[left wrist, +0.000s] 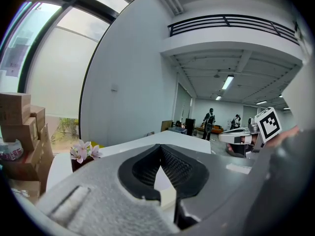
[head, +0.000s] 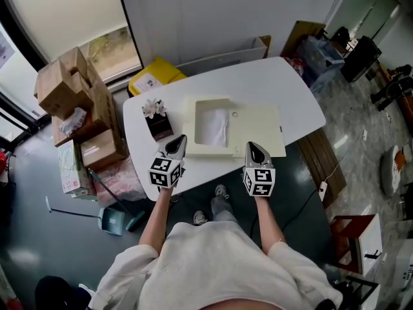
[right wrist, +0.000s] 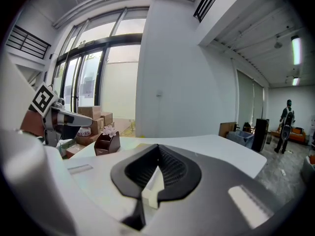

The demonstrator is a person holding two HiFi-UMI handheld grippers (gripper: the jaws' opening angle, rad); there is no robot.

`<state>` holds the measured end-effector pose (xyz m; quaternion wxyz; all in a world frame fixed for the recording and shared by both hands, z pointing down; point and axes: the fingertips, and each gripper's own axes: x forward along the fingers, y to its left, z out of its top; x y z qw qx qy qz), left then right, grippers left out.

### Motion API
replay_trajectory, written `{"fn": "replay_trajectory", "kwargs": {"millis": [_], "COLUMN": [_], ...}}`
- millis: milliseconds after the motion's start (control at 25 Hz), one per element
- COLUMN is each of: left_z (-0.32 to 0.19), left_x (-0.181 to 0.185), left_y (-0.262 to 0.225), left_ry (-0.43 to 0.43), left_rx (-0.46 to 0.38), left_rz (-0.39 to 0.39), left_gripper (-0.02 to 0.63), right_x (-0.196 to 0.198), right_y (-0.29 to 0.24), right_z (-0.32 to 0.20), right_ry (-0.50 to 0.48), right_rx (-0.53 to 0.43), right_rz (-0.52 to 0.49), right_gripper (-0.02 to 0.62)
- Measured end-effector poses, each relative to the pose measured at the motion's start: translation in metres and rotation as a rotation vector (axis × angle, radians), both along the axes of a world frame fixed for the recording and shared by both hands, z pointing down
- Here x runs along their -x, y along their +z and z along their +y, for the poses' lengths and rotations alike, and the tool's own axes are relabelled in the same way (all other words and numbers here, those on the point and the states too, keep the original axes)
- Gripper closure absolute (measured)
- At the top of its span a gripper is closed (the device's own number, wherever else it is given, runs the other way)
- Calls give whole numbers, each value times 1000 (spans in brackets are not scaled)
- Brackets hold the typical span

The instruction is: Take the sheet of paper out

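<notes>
A flat cream folder (head: 258,131) lies open on the white table (head: 297,99). Its left half frames a white sheet of paper (head: 213,128). My left gripper (head: 177,143) sits at the folder's near left corner, and my right gripper (head: 254,148) sits at its near edge further right. Both point away from me over the table's front edge. In the left gripper view the left gripper (left wrist: 160,147) has its jaws meeting at the tips with nothing between them. The right gripper (right wrist: 158,146) looks the same in its own view, jaws together and empty.
A dark box of pale flowers (head: 157,118) stands on the table left of the folder. Cardboard boxes (head: 71,102) are stacked on the floor at the left, with a yellow bin (head: 155,76) behind the table. A dustpan (head: 113,219) lies on the floor and a wooden bench (head: 319,163) stands to the right.
</notes>
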<state>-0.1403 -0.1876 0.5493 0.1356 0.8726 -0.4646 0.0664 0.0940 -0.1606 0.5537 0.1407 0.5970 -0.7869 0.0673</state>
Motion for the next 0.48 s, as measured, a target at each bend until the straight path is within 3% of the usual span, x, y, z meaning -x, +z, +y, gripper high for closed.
{"fn": "replay_trajectory", "kwargs": {"millis": [480], "left_z": [-73], "left_x": [-9], "left_y": [-5], "left_ry": [-80], "left_rx": [-3], "left_rz": [-43], "left_gripper": [600], "right_x": [-10], "right_y": [9], "right_z": [-90], "right_ry": [-77], "right_rx": [5], "right_rz": [-42], "right_gripper": [594]}}
